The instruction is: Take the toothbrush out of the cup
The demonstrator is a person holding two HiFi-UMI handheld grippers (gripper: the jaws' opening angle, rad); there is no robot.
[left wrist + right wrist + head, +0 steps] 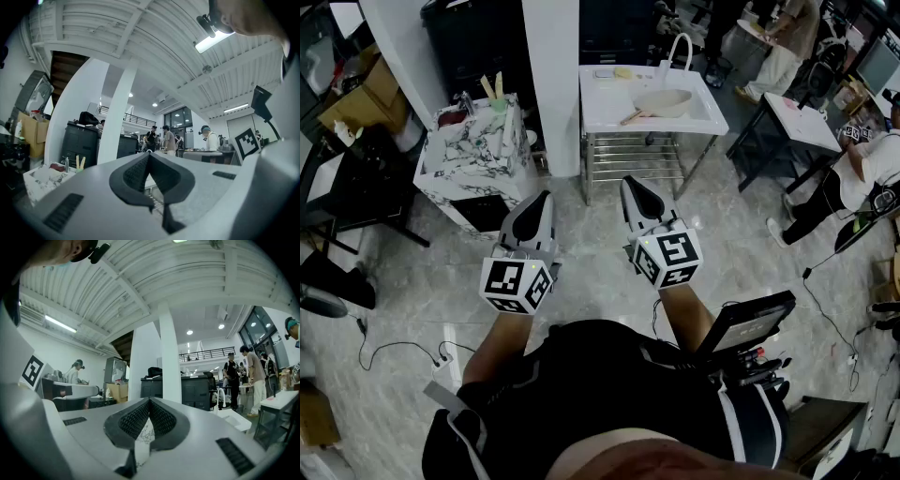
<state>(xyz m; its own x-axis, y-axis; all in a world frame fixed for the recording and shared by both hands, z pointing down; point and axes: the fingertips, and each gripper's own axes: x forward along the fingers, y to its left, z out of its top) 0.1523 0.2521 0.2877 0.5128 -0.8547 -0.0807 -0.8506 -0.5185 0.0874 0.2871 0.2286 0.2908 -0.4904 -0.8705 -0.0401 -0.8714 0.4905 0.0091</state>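
Though toothbrushes [492, 86] show, their cup [499, 105] is indistinct

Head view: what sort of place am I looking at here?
Probably a big indoor lab or workshop with mock bathroom stations: a free-standing white washbasin, a marble-patterned counter holding a cup, and other people at worktables.

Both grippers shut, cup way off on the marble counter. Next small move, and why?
Probably step toward the marble counter, leading with the left gripper. The cup stands at its far end with the toothbrush upright in it, well out of reach. The left gripper and the right gripper hang shut and empty over the floor.
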